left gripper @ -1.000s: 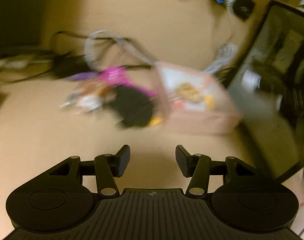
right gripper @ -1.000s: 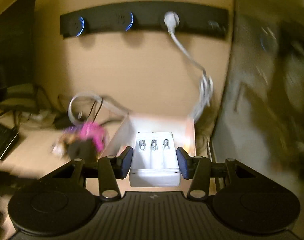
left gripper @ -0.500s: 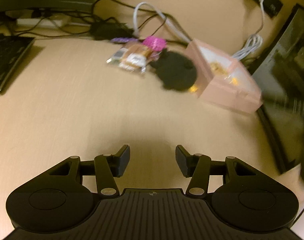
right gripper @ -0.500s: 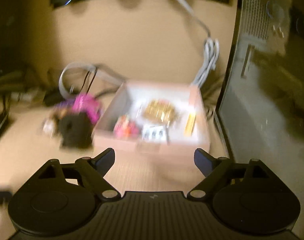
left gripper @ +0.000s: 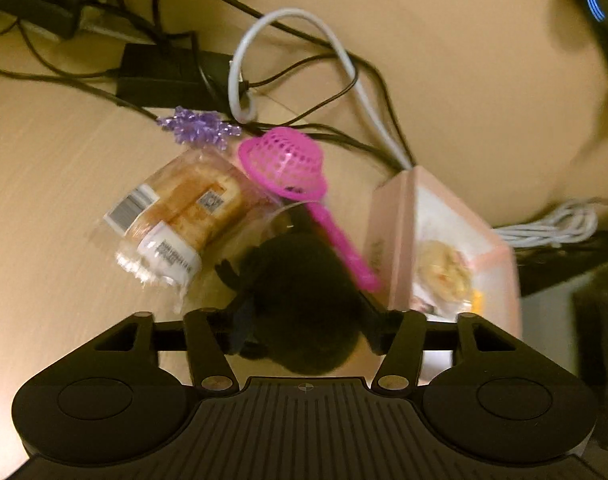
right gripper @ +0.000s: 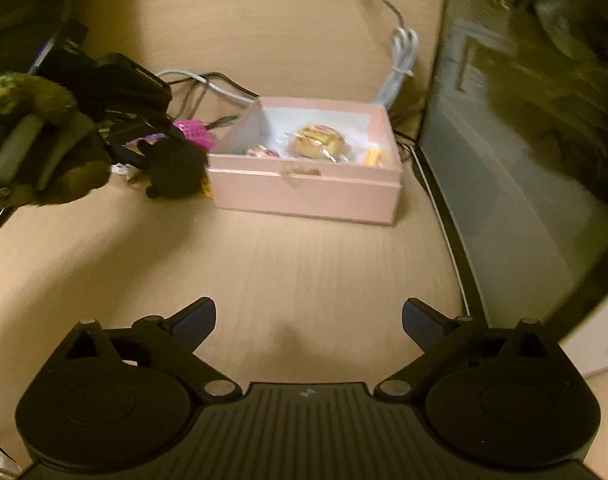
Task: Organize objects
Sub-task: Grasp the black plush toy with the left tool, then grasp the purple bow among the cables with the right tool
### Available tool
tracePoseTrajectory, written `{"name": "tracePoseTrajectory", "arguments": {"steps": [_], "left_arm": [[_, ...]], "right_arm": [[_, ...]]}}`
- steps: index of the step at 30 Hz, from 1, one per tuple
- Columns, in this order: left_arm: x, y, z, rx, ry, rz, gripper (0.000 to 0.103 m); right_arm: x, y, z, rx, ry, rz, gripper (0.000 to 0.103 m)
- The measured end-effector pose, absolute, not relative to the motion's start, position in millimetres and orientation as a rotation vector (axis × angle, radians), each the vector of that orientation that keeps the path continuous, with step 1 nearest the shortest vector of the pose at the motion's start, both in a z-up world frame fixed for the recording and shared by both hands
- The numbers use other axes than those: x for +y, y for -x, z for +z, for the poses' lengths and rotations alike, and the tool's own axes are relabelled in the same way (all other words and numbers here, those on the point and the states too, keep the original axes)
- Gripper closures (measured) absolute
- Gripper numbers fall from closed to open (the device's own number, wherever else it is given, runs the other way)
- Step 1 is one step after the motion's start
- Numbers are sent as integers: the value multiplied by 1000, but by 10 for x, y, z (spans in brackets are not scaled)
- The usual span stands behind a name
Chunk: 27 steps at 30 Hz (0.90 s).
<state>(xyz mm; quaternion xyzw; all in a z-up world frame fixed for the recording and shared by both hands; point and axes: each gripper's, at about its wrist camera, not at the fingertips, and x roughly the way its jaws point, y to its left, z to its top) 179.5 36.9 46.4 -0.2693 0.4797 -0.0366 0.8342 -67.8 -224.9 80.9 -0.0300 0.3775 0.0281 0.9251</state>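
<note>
One cable-strewn pale wooden desk (right gripper: 304,264)

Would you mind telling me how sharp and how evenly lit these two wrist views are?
Left wrist view: warm yellow light, motion smear on the pink box, the pink strainer fairly crisp, the black plush toy a featureless dark blob. Right wrist view: fisheye bends the desk, the hand at the left edge is blurred, and the dark panel on the right reflects murkily.
</note>
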Motion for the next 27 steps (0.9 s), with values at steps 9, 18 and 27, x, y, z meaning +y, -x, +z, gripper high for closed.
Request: {"name": "tracePoseTrajectory", "arguments": {"steps": [9,18,27], "left_arm": [[198,-1936,231,1012,529,-61,23],[565,-1251,332,1007,488,-165,27],[1238,-321,532,908,363,-177,28]], "right_arm": [[-2424,629,715,810,9,0,2],[-2122,445,705,758,42,64,0],[-1357,-196,672,792,126,230,0]]}}
